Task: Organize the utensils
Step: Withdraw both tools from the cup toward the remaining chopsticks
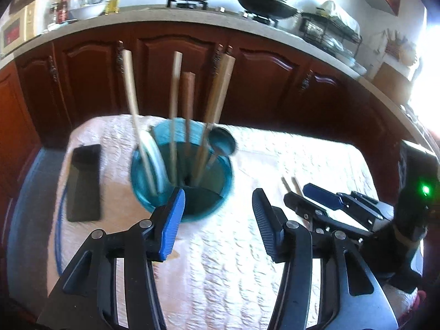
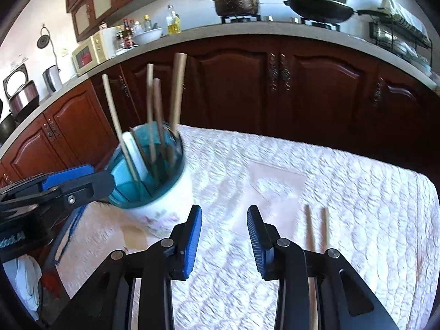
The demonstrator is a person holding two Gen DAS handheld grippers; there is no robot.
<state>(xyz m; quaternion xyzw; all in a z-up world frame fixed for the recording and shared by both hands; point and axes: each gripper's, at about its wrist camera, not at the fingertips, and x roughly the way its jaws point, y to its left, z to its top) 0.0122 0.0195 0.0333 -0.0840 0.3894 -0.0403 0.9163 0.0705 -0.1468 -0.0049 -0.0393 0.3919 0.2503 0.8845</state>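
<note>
A cup with a teal inside (image 1: 192, 206) stands on the white quilted table cover, holding several wooden chopsticks (image 1: 174, 115), a white spoon (image 1: 154, 154) and a metal spoon (image 1: 221, 144). My left gripper (image 1: 217, 221) is open, its left finger at the cup's near rim. In the right wrist view the cup (image 2: 162, 192) is white outside with a flower print, and the left gripper's fingers (image 2: 77, 184) touch its left side. My right gripper (image 2: 224, 236) is open and empty. Two chopsticks (image 2: 316, 231) lie on the cover to its right; they also show in the left wrist view (image 1: 293, 187).
A black phone (image 1: 84, 183) lies left of the cup. Dark wooden cabinets (image 2: 275, 82) and a counter with a pot (image 2: 236, 0), a wok (image 2: 319, 7), bottles and a dish rack stand behind the table. A clear sheet (image 2: 275, 189) lies on the cover.
</note>
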